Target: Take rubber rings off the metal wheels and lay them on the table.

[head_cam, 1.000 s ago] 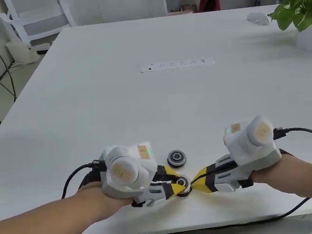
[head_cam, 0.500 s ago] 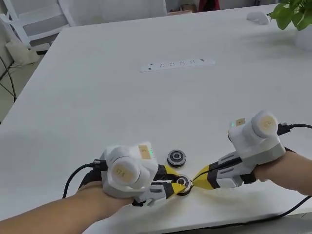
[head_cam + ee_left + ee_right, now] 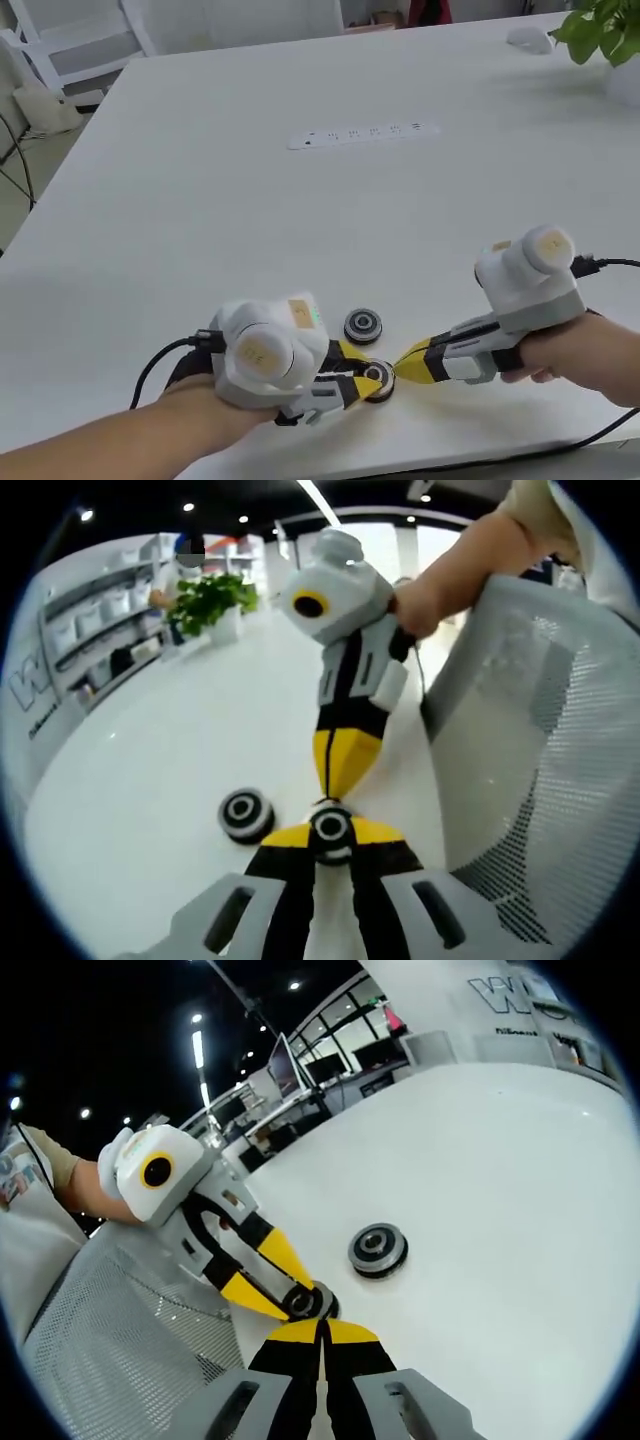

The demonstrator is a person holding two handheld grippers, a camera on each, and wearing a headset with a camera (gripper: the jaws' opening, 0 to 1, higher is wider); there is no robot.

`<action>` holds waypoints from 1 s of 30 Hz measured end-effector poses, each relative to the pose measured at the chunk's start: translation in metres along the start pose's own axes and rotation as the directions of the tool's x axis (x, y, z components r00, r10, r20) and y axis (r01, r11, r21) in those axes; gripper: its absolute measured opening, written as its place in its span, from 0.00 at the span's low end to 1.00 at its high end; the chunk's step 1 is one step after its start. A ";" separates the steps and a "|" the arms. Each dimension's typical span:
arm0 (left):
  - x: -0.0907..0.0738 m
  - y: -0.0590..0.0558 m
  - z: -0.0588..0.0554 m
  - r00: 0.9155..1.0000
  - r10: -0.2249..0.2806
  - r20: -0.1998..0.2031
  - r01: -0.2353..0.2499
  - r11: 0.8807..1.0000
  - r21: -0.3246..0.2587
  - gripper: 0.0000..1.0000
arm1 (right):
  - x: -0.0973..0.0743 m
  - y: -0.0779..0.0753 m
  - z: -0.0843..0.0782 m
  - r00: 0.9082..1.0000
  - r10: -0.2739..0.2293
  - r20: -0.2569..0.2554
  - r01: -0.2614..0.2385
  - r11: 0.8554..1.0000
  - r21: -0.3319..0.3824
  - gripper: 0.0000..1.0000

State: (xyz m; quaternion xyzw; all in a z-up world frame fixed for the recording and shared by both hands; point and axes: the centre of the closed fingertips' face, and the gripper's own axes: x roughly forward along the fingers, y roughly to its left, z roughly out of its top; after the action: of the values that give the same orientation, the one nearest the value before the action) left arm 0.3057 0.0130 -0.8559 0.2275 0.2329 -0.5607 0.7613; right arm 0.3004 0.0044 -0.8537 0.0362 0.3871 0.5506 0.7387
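A small metal wheel (image 3: 375, 378) with a black rubber ring is held just above the table's front edge, and my left gripper (image 3: 372, 378) is shut on it. In the left gripper view the wheel (image 3: 332, 828) sits between the yellow tips of this gripper (image 3: 332, 832). My right gripper (image 3: 400, 368) comes in from the right, jaws shut and tips pinched on the rubber ring at the wheel's rim (image 3: 305, 1302). The right gripper (image 3: 320, 1325) touches the wheel from below in its own view. A second wheel (image 3: 363, 325) with its ring lies flat on the table just behind.
The white table's front edge (image 3: 420, 455) runs just below both grippers. A white power strip (image 3: 365, 132) lies mid-table. A green plant (image 3: 600, 30) stands at the far right corner. A mesh chair back (image 3: 530, 730) is close behind the grippers.
The right gripper's body has risen and swung a little right while its tips stayed at the held wheel. The left gripper and the second wheel have hardly moved.
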 end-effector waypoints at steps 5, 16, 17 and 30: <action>0.000 -0.001 0.002 1.000 0.016 -0.011 -0.016 1.000 0.008 0.12 | 0.000 0.004 0.003 1.000 0.010 0.015 -0.010 1.000 0.011 0.00; -0.001 0.001 0.002 1.000 0.024 -0.008 -0.024 1.000 0.013 0.12 | 0.002 0.011 0.005 1.000 0.023 0.022 -0.023 0.999 0.029 0.00; -0.001 0.001 0.002 1.000 0.024 -0.007 -0.024 1.000 0.014 0.12 | 0.002 0.011 0.005 0.999 0.024 0.023 -0.025 0.999 0.031 0.00; 0.000 0.001 0.003 1.000 0.018 -0.003 -0.018 1.000 0.015 0.12 | 0.005 0.021 0.012 0.995 0.085 0.049 -0.085 0.996 0.006 0.00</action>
State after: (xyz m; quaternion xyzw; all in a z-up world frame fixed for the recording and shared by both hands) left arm 0.3070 0.0111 -0.8537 0.2360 0.2279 -0.5550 0.7644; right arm 0.2915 0.0216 -0.8381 0.0688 0.3694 0.5790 0.7236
